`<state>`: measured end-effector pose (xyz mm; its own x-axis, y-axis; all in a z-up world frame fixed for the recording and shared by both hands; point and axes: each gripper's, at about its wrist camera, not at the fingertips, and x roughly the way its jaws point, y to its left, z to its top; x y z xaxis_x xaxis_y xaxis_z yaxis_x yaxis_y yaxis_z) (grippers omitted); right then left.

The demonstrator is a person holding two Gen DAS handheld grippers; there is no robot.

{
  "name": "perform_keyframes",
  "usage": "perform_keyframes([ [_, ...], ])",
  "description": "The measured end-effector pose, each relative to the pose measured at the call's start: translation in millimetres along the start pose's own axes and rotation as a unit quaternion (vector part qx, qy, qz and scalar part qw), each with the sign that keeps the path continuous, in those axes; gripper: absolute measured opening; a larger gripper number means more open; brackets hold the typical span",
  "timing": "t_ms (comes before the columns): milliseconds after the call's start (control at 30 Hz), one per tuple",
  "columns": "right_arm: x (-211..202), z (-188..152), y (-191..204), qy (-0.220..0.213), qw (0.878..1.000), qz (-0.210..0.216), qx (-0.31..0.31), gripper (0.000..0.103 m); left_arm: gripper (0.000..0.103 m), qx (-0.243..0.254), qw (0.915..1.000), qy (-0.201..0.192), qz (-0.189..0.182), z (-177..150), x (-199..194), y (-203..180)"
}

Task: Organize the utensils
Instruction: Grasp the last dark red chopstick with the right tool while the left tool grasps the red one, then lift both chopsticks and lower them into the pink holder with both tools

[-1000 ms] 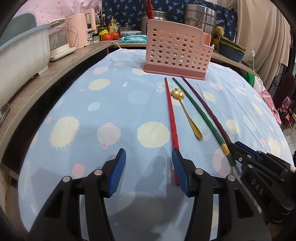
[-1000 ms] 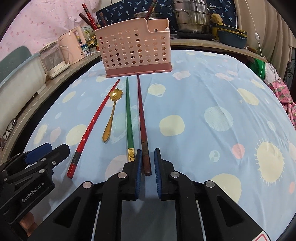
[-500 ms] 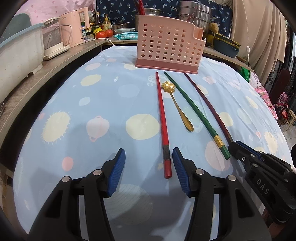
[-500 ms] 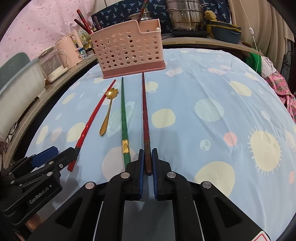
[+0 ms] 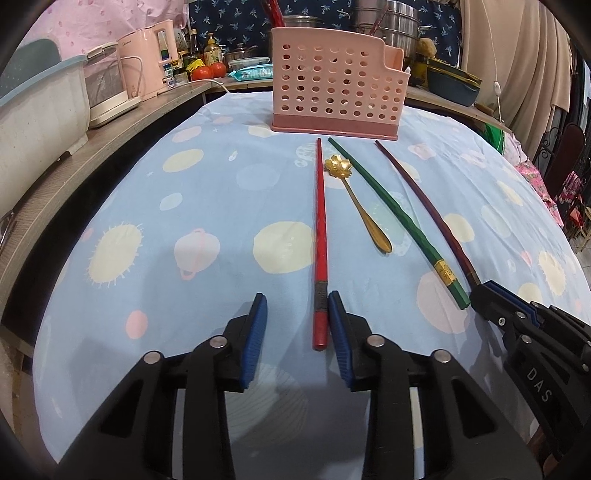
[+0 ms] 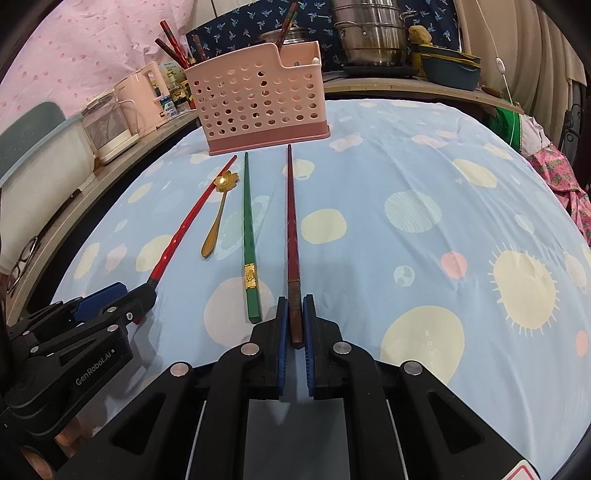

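Observation:
A red chopstick, a gold flower spoon, a green chopstick and a dark maroon chopstick lie side by side on the blue dotted cloth, pointing at the pink perforated holder. My left gripper is open, with the red chopstick's near end between its jaws, close to the right pad. My right gripper is shut on the maroon chopstick, whose near end sits between the pads. The holder has chopsticks standing in it.
A counter along the left holds a pink kettle, a white basin, bottles and tomatoes. Steel pots and blue dishes stand behind the holder. The table's edge drops off to the right near pink fabric.
My left gripper has moved right and forward, so the red chopstick's end now lies between its jaws. My right gripper has closed onto the maroon chopstick's end.

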<state>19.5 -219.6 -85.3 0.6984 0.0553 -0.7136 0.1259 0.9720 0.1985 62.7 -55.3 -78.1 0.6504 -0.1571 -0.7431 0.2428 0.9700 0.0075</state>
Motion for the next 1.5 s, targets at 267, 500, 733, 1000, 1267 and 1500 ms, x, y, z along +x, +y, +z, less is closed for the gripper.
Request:
perform_keyframes([
  [267,0,0,0,0.000,1.000,0.000,0.000,0.007,0.009,0.002,1.0000,0.006,-0.007,0,-2,0],
  [500,-7,-1,1,0.011,1.000,-0.005,-0.003,0.007,0.007,-0.018,0.9988,0.034,-0.029,3,-8,9],
  [733,-29,-1,-9,0.021,1.000,0.003,0.014,0.007,0.007,-0.024,0.9982,0.045,-0.031,7,-21,19],
  [1000,-58,6,-9,0.008,1.000,0.012,0.014,0.007,0.007,-0.027,0.9988,0.029,-0.030,19,-48,31],
  [1267,-87,28,-11,-0.026,0.999,0.021,0.021,0.007,0.007,-0.036,0.9988,-0.017,-0.029,46,-83,41],
  [1500,-114,60,-16,-0.070,0.997,0.030,0.028,0.007,0.007,-0.048,0.9966,-0.062,-0.028,79,-110,48],
])
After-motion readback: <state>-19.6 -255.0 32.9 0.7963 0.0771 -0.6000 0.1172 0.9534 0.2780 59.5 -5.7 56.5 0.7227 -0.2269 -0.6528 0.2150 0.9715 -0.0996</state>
